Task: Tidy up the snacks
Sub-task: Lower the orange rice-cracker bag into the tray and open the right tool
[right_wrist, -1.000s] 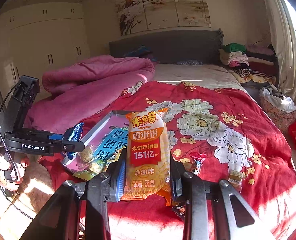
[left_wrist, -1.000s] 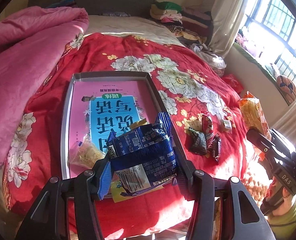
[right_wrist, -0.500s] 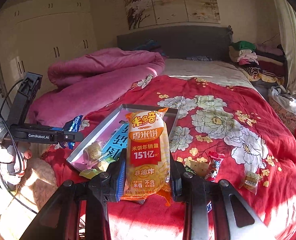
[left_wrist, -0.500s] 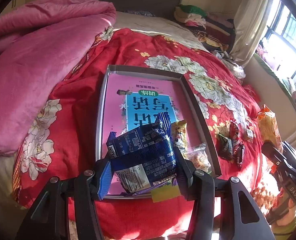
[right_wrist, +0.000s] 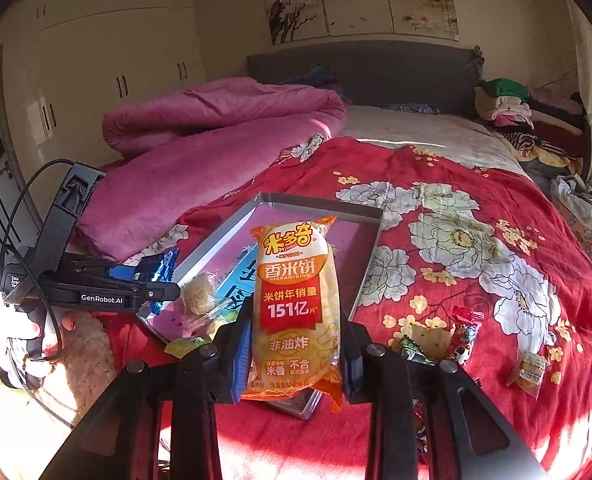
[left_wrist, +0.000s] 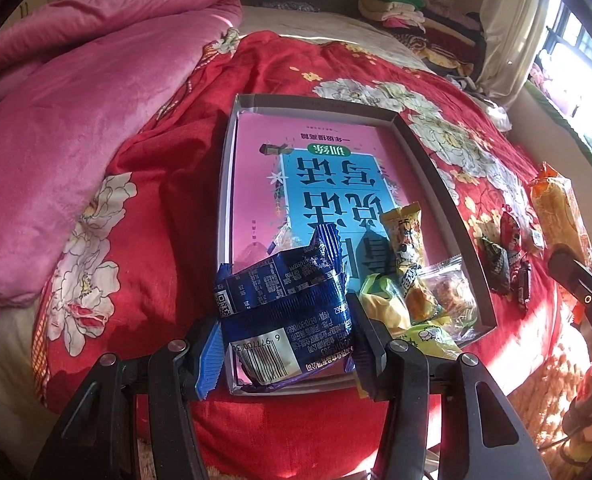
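We see the left gripper (left_wrist: 285, 334) clenched on a crumpled dark blue foil snack packet (left_wrist: 285, 300), its pads pressing both sides, held over the near end of a shallow grey cardboard tray (left_wrist: 448, 192) that lies on the red flowered bedspread (left_wrist: 155, 168) near the bed's foot edge. Inside the tray lies a pink and blue book cover (left_wrist: 316, 168), and at its near right corner we see a yellow wrapped snack (left_wrist: 406, 236), a clear bag of biscuits (left_wrist: 452, 292) and a yellow-green packet (left_wrist: 380, 304) crowded together. The right gripper (right_wrist: 293, 354) grasps a tall orange and yellow rice cracker bag (right_wrist: 296, 300) upright, in front of the tray's near right corner. On the bedspread right of the tray, small red and dark wrapped sweets (right_wrist: 462, 332) lie loose, well apart from a pink folded quilt (right_wrist: 215, 140) at the bed's left side.
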{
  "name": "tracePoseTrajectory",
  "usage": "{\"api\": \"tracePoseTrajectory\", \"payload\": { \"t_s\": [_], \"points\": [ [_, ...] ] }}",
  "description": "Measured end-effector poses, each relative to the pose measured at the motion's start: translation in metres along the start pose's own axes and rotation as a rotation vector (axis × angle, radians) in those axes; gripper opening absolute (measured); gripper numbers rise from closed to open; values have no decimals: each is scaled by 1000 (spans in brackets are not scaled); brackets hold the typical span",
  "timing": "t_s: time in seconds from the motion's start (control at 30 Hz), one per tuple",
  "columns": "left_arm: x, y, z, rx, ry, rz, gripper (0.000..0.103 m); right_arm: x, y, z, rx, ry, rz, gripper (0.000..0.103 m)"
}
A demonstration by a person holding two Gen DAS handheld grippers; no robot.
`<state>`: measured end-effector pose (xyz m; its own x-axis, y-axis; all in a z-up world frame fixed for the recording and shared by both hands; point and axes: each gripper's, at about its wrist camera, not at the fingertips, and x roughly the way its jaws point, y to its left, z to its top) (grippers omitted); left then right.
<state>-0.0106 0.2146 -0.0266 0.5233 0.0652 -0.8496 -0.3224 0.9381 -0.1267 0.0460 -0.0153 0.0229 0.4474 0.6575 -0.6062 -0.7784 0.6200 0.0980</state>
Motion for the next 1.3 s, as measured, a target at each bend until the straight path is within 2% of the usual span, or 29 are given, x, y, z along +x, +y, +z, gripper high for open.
{"api": "tracePoseTrajectory", "payload": {
  "t_s": [0.77, 1.3],
  "points": [
    [14, -8, -8, 30, 33, -25, 56, 74, 28, -3, -31, 142, 65, 34],
    [19, -11, -8, 36, 45, -20, 56, 95, 28, -12, -34, 191, 65, 34]
  ]
}}
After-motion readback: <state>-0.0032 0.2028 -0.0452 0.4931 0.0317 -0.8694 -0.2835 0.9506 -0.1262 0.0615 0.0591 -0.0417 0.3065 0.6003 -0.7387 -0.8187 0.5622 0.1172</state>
